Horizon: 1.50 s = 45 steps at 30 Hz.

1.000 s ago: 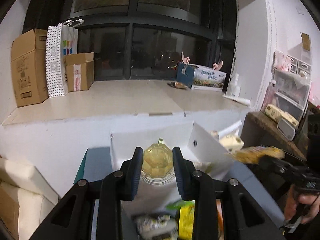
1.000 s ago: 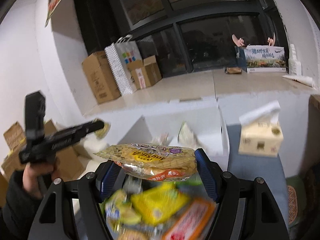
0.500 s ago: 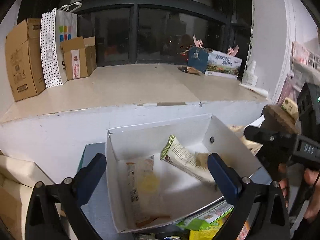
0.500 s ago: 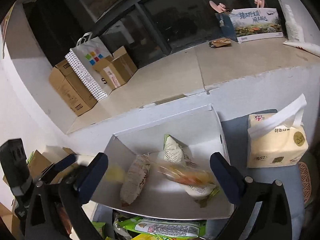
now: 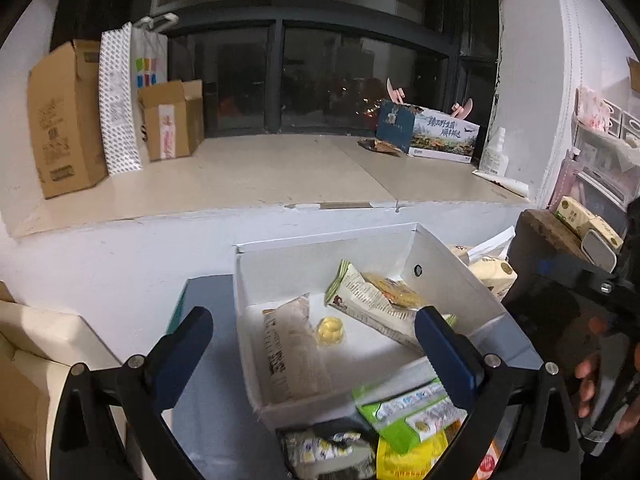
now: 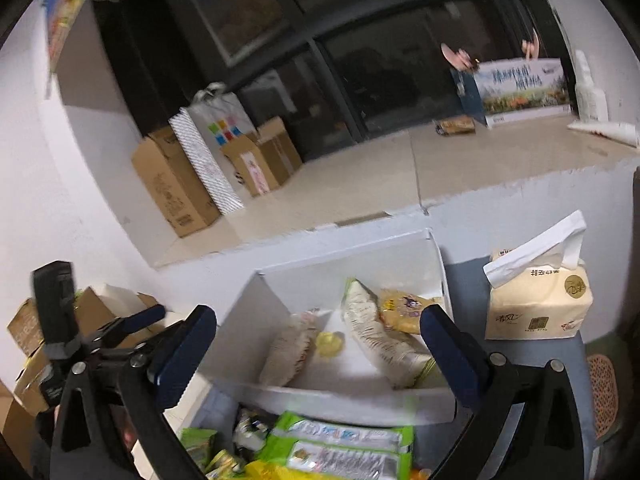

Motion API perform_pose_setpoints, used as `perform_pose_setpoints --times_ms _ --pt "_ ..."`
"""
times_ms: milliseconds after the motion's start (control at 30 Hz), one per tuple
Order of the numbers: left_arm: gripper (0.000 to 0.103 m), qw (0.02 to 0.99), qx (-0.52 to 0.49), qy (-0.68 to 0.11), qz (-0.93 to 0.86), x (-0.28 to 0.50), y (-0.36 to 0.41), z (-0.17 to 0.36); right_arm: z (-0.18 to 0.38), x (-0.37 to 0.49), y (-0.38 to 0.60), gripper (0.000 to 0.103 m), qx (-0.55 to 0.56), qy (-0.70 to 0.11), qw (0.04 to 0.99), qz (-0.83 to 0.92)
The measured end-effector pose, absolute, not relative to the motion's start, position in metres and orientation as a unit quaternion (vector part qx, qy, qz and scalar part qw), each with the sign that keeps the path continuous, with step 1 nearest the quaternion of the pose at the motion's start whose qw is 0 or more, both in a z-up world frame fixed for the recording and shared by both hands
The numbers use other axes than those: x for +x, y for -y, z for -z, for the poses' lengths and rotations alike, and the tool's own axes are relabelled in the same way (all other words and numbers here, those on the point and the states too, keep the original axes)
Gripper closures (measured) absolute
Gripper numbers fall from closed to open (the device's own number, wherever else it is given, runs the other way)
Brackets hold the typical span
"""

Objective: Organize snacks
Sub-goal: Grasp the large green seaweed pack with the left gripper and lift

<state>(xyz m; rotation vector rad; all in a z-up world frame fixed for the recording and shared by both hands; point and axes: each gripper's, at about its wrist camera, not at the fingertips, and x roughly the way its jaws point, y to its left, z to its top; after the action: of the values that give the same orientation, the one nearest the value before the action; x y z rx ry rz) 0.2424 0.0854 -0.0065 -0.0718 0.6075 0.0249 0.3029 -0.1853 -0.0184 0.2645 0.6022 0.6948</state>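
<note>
Cardboard cartons (image 5: 64, 116) line the sill far left of the jaws. Left gripper (image 5: 316, 354) stands spread wide, gripping nothing; ahead between its fingers sits the white box (image 5: 444, 276), holding a pale long packet (image 5: 294, 354), a small yellow jelly cup (image 5: 330, 331) and a green-edged packet (image 5: 370, 304). Right gripper (image 6: 318, 354) is likewise agape and empty, over the same box. Tissue pack (image 6: 538, 306) stands right of its jaws.

White box (image 5: 448, 264) stands open-topped; its walls and tissue pack (image 6: 536, 304) flank the way in
</note>
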Motion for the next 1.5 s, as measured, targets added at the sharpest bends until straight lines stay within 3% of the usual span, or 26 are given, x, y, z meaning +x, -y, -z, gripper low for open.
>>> perform_pose_setpoints --times_ms 200,533,1033,1100,1167,1500 --pt "0.000 0.955 -0.046 -0.292 -0.026 0.178 -0.086 0.010 0.017 0.233 0.204 0.000 0.128 -0.260 0.890 -0.353" --pt "0.000 0.917 -0.128 -0.365 -0.100 0.073 -0.098 0.114 0.050 0.122 0.238 0.000 0.132 -0.236 0.907 -0.322" --pt "0.000 0.863 -0.098 -0.458 -0.189 0.109 -0.100 0.197 0.056 0.106 0.243 0.000 0.110 -0.236 0.918 -0.298" --pt "0.004 0.870 -0.096 -0.442 -0.194 0.106 -0.098 0.197 0.057 0.107 0.242 0.000 0.110 -0.240 0.917 -0.300" --pt "0.030 0.876 -0.087 -0.432 -0.194 0.103 -0.093 0.192 0.057 0.105 0.240 0.000 0.109 -0.241 0.915 -0.304" --pt "0.032 0.895 -0.092 -0.406 -0.160 0.085 -0.084 0.170 0.062 0.104 0.227 0.000 0.088 -0.251 0.910 -0.317"
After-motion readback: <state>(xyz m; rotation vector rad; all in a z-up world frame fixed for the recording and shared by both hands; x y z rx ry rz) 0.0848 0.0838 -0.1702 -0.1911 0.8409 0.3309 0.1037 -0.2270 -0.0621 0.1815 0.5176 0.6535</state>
